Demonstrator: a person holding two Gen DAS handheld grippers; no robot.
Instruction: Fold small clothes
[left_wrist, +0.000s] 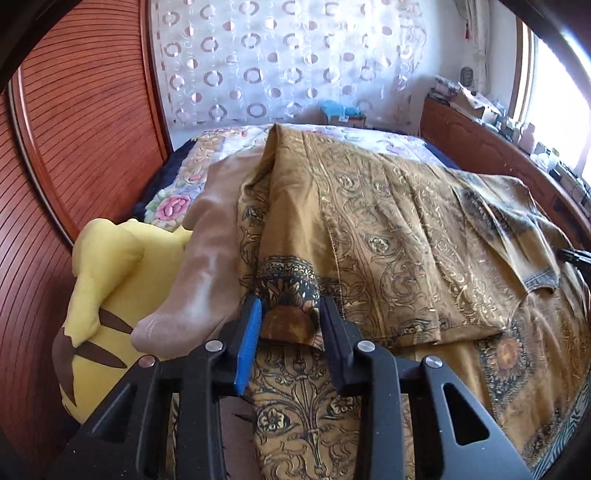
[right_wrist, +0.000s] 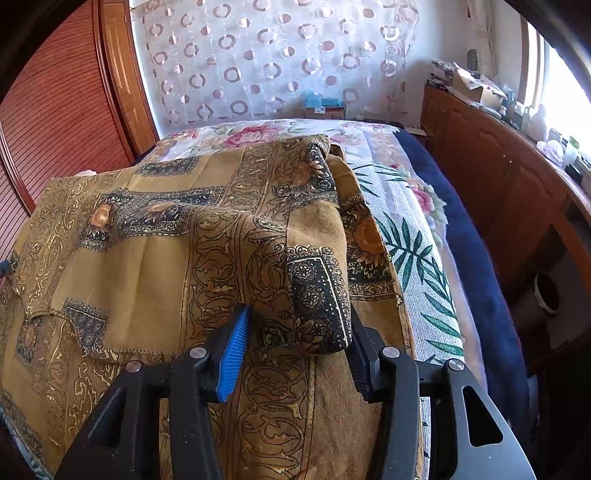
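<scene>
Here, both tools grip the ochre patterned garment (left_wrist: 388, 236) on the bed (right_wrist: 413, 206): left tool (left_wrist: 291, 317) pinches its near corner at lower centre, right tool (right_wrist: 295, 332) clamps a bunched fold, cloth stretching away toward the frame's top.

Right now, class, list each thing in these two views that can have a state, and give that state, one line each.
Left gripper: shut on a corner of the patterned cloth.
Right gripper: shut on a bunched fold.
Patterned cloth: folded over, lifted at both grips.
Yellow plush toy: lying beside the cloth.
Tan sock: lying flat.
</scene>
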